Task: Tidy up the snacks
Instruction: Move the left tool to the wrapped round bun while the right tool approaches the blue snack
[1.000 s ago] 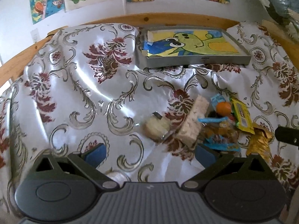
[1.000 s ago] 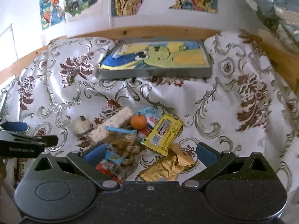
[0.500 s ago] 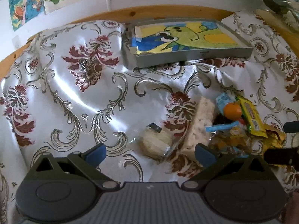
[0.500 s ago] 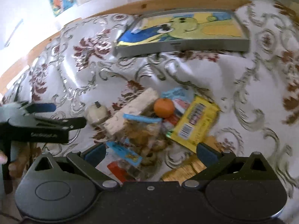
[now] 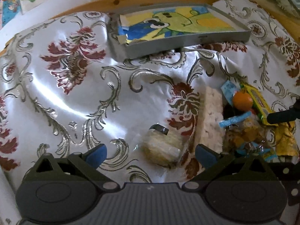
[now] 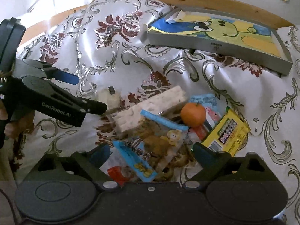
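Your left gripper (image 5: pixel 150 152) stands with jaws wide and empty, straddling the small wrapped pale bun (image 5: pixel 162 147) at the left edge of the snack heap; just right of it lies the long white rice bar (image 5: pixel 211 116), then the orange (image 6: pixel 193 114) and the yellow packet (image 6: pixel 226 133). Your right gripper (image 6: pixel 151 154) is likewise spread and holding nothing, hovering over the blue-topped biscuit bag (image 6: pixel 159 140); the grey tray (image 6: pixel 217 45) at the far right rear holds only a painted sheet, so I judge nothing is sorted yet and every snack remains to be moved.
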The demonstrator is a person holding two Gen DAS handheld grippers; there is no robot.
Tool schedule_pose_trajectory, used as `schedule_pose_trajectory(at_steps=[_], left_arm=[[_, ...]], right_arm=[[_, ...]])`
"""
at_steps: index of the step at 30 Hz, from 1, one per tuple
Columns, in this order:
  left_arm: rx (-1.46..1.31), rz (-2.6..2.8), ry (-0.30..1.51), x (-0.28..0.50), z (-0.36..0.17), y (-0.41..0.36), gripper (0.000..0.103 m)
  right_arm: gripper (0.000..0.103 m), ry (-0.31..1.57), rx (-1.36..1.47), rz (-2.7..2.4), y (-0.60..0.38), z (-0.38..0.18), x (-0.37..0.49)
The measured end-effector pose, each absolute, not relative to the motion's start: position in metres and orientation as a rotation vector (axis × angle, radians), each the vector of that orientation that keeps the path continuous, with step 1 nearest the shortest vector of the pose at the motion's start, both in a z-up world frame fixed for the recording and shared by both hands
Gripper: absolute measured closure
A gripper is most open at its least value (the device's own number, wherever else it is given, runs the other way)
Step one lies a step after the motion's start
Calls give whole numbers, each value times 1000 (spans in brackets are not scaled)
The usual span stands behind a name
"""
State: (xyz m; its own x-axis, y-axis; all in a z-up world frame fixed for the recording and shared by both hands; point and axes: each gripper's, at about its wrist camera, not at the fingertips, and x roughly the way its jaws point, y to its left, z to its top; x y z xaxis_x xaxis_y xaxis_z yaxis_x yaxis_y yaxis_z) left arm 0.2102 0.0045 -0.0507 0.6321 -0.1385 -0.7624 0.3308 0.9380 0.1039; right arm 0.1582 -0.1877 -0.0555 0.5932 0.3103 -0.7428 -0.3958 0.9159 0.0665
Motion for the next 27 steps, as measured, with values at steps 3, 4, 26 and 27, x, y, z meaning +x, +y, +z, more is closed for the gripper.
schedule_pose_trajectory(at_steps=[3, 4, 26, 27], left_arm=[[258, -298, 858, 215, -56, 5, 3], [268, -313, 868, 216, -57, 5, 3], [396, -490, 873, 224, -68, 7, 24], [393, -494, 879, 225, -70, 6, 26]], right_arm=[[14, 847, -124, 414, -186, -59, 162], [16, 849, -123, 419, -185, -60, 162], [13, 837, -107, 436, -184, -64, 168], [13, 836, -108, 437, -183, -65, 168]])
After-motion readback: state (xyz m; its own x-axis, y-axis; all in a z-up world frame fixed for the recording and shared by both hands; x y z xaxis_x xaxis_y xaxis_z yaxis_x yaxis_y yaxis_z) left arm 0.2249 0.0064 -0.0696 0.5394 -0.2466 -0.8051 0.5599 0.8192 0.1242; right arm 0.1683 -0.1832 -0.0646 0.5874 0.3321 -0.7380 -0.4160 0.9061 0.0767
